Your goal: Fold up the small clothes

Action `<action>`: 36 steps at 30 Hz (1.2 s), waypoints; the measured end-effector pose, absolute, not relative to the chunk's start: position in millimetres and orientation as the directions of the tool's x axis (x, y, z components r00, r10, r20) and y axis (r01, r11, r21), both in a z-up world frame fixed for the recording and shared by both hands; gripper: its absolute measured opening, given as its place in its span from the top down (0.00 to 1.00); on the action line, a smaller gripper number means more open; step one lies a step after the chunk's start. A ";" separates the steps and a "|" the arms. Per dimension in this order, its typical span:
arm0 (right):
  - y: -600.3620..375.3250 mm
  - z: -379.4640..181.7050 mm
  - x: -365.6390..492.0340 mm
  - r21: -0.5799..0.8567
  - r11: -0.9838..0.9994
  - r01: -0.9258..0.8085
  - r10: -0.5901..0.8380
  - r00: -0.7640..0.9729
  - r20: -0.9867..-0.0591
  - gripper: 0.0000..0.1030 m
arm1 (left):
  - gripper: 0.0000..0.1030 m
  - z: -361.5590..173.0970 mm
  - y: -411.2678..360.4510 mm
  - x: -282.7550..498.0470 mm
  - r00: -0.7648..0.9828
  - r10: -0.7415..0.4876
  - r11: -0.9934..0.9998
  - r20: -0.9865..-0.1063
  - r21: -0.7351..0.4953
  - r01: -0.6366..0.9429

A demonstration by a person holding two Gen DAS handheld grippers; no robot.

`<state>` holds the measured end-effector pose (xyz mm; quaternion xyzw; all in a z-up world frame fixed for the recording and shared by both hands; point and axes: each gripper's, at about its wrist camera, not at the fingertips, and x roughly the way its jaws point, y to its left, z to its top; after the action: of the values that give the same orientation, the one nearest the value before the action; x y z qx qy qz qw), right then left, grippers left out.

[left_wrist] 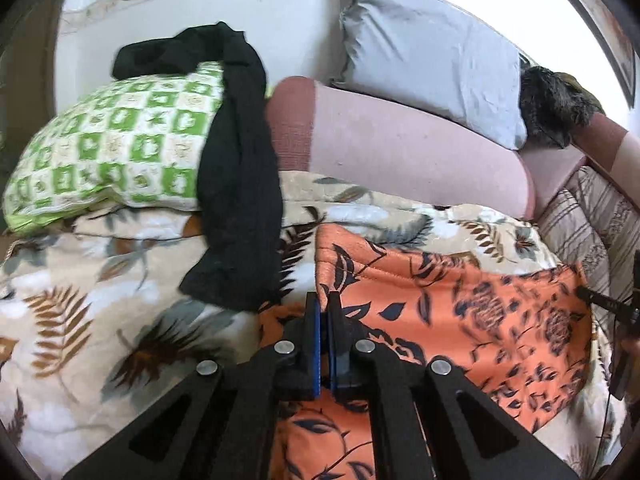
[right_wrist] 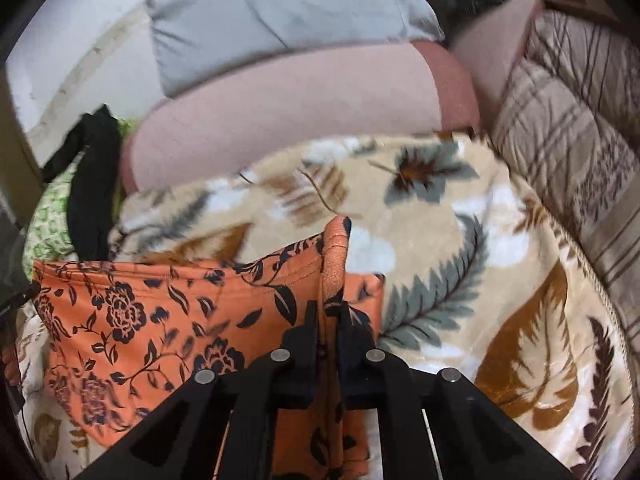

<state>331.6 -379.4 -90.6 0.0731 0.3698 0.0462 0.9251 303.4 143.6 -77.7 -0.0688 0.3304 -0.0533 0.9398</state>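
Observation:
An orange garment with a dark floral print (left_wrist: 460, 304) lies on the leaf-patterned blanket (left_wrist: 80, 320). My left gripper (left_wrist: 323, 300) is shut on the garment's left edge. My right gripper (right_wrist: 327, 308) is shut on the garment's right edge, and a fold of the orange garment (right_wrist: 132, 312) stands up between its fingers. The garment stretches between the two grippers. The right gripper also shows at the right edge of the left wrist view (left_wrist: 608, 304).
A black garment (left_wrist: 240, 200) drapes over a green checked pillow (left_wrist: 108, 148). A pink bolster (left_wrist: 400, 152) and a grey pillow (left_wrist: 432, 56) lie behind. A striped quilt (right_wrist: 580, 140) lies on the right. A dark furry thing (left_wrist: 556, 108) sits far right.

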 end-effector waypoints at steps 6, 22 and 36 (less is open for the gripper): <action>-398.8 -166.7 373.2 0.217 0.975 0.048 0.152 0.570 -0.808 0.89 | 0.90 -172.0 168.2 375.2 0.548 -0.050 0.975 -0.835 -0.158 -0.153; -358.5 -94.3 237.0 0.283 0.959 -0.031 0.219 0.715 -0.664 0.32 | 0.43 -138.8 152.1 239.5 0.574 -0.251 0.965 -0.779 -0.247 0.087; -353.1 -139.7 221.9 0.351 0.936 -0.012 0.273 0.653 -0.707 0.32 | 0.96 -135.9 142.6 235.7 0.537 -0.328 0.942 -0.777 -0.316 0.118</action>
<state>221.9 -353.1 -139.7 0.1597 0.4091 0.0797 0.8949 235.7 142.6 -135.9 -0.1132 0.4638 -0.1280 0.8693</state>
